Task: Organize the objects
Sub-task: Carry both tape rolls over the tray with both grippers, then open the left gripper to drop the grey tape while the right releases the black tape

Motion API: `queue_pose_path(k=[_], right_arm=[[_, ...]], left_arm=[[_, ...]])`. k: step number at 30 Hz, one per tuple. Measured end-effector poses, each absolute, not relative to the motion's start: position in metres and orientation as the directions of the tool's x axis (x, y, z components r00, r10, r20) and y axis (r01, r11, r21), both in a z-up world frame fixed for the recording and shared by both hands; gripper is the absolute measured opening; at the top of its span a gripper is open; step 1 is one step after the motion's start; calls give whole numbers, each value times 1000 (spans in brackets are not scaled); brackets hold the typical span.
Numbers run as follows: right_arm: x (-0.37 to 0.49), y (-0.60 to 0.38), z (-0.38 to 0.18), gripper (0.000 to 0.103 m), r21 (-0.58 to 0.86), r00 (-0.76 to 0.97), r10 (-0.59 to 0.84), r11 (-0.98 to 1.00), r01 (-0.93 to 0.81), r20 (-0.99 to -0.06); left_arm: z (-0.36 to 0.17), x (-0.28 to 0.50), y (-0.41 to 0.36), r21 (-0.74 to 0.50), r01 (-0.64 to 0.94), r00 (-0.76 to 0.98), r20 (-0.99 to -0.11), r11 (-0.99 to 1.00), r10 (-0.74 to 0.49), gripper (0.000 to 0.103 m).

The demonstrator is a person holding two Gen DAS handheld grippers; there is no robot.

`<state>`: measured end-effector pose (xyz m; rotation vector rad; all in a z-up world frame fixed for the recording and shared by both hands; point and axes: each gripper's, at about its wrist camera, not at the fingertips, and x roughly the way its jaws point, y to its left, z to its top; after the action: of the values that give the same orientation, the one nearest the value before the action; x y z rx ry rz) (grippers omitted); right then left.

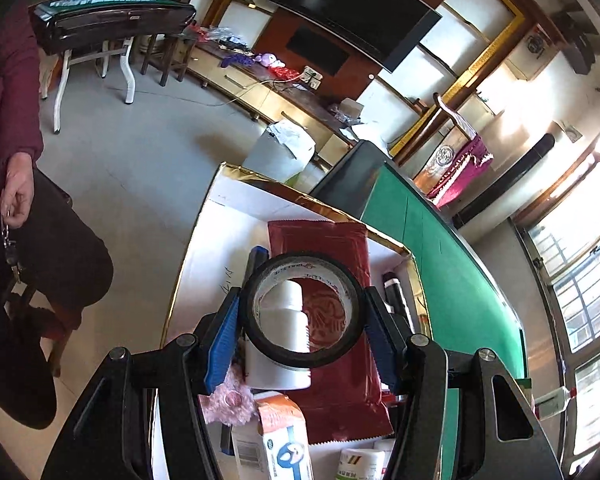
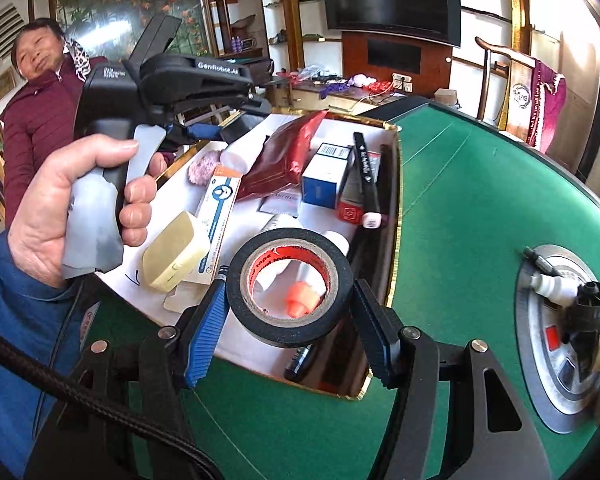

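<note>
My left gripper point(image 1: 302, 300) is shut on a black tape roll point(image 1: 308, 354) with a white core, its blue pads pressing on both sides. It hangs over a white box with a gold rim point(image 1: 236, 170). Below it lie a red packet point(image 1: 324, 248), a white bottle point(image 1: 284, 320) and an orange-white carton point(image 1: 280, 432). My right gripper point(image 2: 289, 284) is shut on a second black tape roll point(image 2: 288, 330) with a red core, above the near part of the same box point(image 2: 396, 216). A hand point(image 2: 60, 200) holds the left gripper at the box's far left.
The box stands on a green felt table point(image 2: 460, 200) with a silver centre panel point(image 2: 560, 336) at the right that carries a marker and small parts. Inside the box lie a yellow case point(image 2: 176, 252), a blue-white carton point(image 2: 324, 180) and a black marker point(image 2: 366, 176). A person in a maroon jacket point(image 1: 8, 100) stands beside the table.
</note>
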<state>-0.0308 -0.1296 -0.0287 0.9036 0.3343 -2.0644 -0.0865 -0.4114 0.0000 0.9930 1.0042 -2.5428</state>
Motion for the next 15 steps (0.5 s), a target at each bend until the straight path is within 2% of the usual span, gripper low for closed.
queue_pose_path(k=[11, 13, 15], right_arm=[[-43, -143, -47, 61, 82, -377, -559, -629, 773, -739], [-43, -144, -48, 61, 76, -383, -554, -633, 770, -739], [-43, -144, -47, 61, 66, -395, -549, -639, 766, -737]], left_arm=[[-7, -93, -415, -512, 446, -744, -668, -734, 14, 55], [-7, -92, -414, -516, 444, -749, -662, -733, 12, 63], [-6, -92, -412, -513, 443, -750, -662, -735, 10, 65]])
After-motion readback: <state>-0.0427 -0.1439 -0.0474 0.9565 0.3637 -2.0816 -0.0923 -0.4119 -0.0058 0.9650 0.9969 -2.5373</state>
